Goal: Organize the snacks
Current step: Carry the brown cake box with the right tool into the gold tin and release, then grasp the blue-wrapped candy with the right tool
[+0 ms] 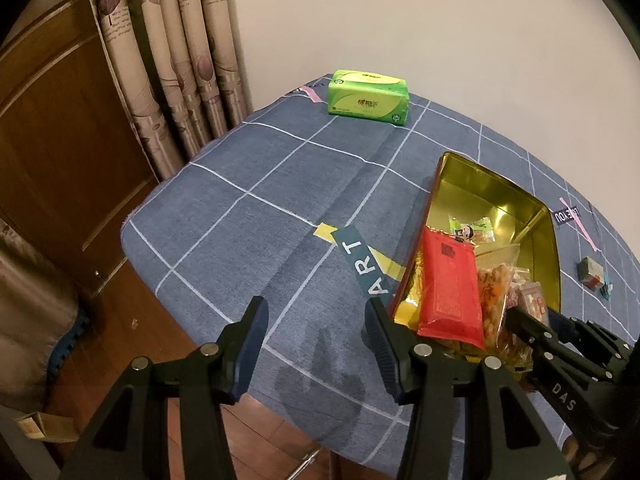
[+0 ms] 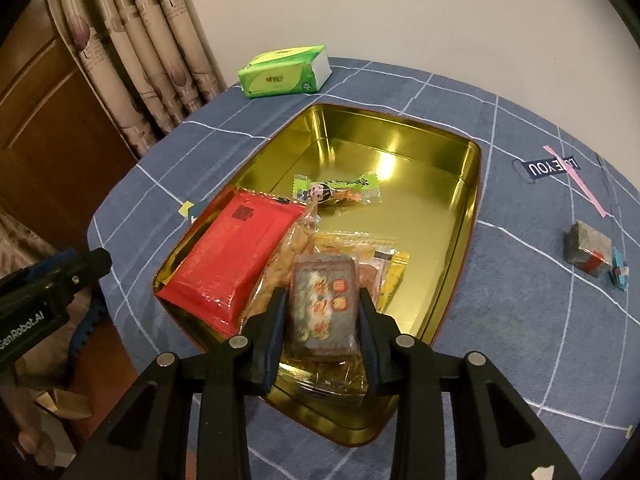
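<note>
A gold tin tray [image 2: 460,216] sits on the blue checked tablecloth. In it lie a red snack pack [image 2: 236,256], a clear bag of orange snacks [image 2: 288,256], a yellow-edged packet [image 2: 384,264] and a small green-ended candy packet [image 2: 340,190]. My right gripper [image 2: 322,312] is shut on a clear-wrapped brown snack pack [image 2: 324,304], held over the tray's near end. My left gripper [image 1: 316,320] is open and empty, over the cloth left of the tray [image 1: 548,236]. The right gripper also shows in the left wrist view [image 1: 520,316].
A green tissue pack [image 2: 280,72] lies at the table's far side, also in the left wrist view [image 1: 368,98]. A small grey block with red and blue bits [image 2: 592,252] lies right of the tray. Curtains and a wooden door stand at the left. The table edge is near me.
</note>
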`<state>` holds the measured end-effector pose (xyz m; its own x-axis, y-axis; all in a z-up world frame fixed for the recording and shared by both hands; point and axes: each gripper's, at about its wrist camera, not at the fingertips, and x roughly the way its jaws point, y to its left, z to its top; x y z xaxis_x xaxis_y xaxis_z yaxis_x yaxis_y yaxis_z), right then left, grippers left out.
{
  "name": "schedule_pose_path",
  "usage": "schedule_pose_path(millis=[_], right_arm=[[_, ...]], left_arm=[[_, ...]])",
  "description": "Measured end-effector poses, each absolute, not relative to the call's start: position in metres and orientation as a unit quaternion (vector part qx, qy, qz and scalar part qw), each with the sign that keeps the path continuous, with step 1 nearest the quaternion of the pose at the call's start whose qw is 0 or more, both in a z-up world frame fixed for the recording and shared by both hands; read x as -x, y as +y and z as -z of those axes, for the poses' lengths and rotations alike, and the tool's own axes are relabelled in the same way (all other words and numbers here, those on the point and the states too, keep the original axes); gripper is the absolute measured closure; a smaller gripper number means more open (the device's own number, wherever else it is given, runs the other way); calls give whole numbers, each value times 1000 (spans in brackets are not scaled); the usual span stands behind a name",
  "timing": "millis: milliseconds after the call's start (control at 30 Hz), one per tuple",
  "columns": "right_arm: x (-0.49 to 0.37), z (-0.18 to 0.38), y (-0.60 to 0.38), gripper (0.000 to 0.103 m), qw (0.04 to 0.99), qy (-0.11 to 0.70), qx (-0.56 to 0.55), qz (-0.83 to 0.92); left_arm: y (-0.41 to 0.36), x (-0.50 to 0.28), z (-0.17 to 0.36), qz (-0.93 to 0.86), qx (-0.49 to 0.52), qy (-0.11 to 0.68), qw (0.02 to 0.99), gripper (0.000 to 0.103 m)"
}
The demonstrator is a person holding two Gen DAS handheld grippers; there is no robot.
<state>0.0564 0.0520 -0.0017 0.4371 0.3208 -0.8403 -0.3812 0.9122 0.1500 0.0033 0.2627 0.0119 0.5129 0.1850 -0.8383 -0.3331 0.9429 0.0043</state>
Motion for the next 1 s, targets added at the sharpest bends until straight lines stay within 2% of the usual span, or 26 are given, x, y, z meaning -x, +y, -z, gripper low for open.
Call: schedule_pose_path(millis=[67, 300, 600, 1000], right_arm=[[-55, 1, 52, 69, 847, 488, 30, -210], [-50, -4, 50, 53, 849, 480, 21, -220], [-48, -16, 43, 44, 858, 465, 20, -217], [-46, -31, 10, 43, 873, 445, 2, -199]], left_arm=[[263, -3, -12, -149, 79, 471, 866, 52], [260, -3, -11, -146, 72, 472, 866, 52], [257, -4, -12, -145, 63, 472, 867, 52], [253, -4, -12, -147, 51, 470, 869, 52]])
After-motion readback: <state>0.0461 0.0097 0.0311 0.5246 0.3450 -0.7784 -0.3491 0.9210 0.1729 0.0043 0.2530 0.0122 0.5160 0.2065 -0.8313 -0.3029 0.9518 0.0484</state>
